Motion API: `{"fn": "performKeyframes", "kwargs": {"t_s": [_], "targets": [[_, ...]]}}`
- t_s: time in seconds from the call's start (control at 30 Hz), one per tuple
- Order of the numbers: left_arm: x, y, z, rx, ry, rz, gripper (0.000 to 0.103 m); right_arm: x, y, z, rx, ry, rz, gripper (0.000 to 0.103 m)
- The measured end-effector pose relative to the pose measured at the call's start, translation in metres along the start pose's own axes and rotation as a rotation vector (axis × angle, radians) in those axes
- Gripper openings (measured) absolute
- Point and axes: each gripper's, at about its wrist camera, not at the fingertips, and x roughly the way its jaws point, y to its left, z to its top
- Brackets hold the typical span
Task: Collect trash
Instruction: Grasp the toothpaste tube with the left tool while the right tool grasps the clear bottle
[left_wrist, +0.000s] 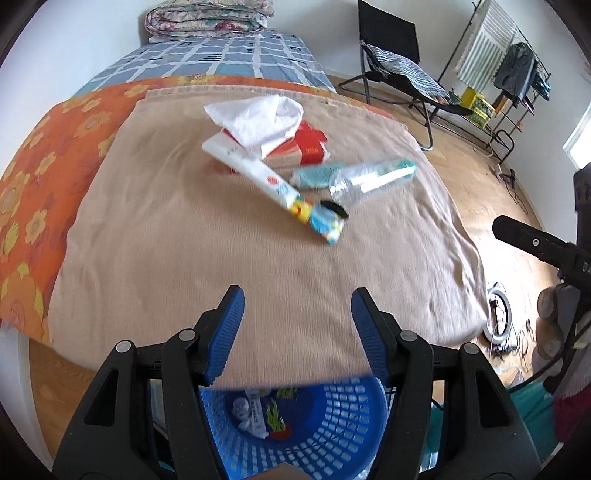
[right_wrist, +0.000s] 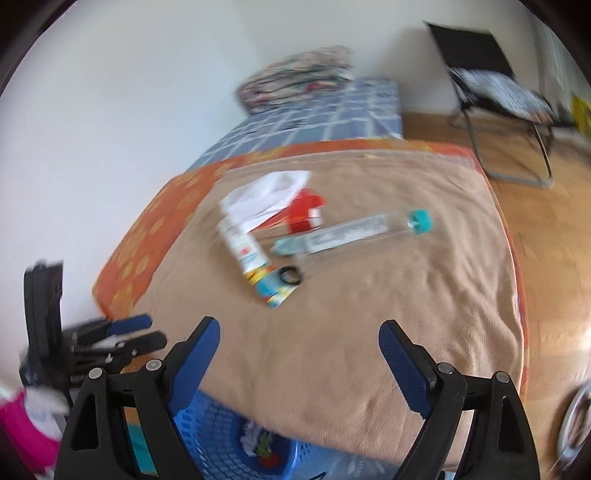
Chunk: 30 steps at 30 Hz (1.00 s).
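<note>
Your fingers stand apart on both grippers, with nothing between them. The left gripper hangs over the near edge of the bed, its blue pads spread above the tan blanket. The right gripper is spread wider, over the same blanket, and its pads touch nothing.

The trash lies in a cluster on the blanket, well beyond both sets of fingers. A white bag rests on top of a red box. A long white carton runs from under the bag toward you, ending at a yellow and blue wrapper. A black ring sits just beside that wrapper. A clear bottle lies on its side to the right of the carton, its teal cap pointing away from the cluster.

Below you, a blue basket stands on the floor against the foot of the bed, partly hidden by the left fingers. A few printed wrappers lie in its bottom.

From the right wrist view, your left gripper shows at the far left edge, blurred.
</note>
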Motion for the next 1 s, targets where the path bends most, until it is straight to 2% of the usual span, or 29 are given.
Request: {"fn": "performKeyframes", "kwargs": {"t_s": [0.07,0.27,0.4,0.7,0.87,1.0], "targets": [[0.010,0.001,0.014,-0.021,0.002,-0.001,0.062,0.010,-0.012,0.011,0.064,0.007,0.000,0.090],[0.045,0.014,0.044,-0.138,0.025,-0.021,0.062,0.036,-0.028,0.036,0.146,-0.015,-0.054,0.090],[0.073,0.025,0.059,-0.218,0.055,-0.028,0.062,0.059,-0.039,0.047,0.235,-0.003,-0.041,0.090],[0.105,0.045,0.081,-0.319,0.055,-0.013,0.062,0.113,-0.059,0.067,0.421,0.028,-0.083,0.090],[0.119,0.060,0.084,-0.381,0.068,-0.035,0.062,0.141,-0.074,0.068,0.520,0.067,-0.085,0.090],[0.128,0.068,0.086,-0.427,0.076,-0.058,0.062,0.151,-0.081,0.070,0.581,0.055,-0.070,0.090]]}}
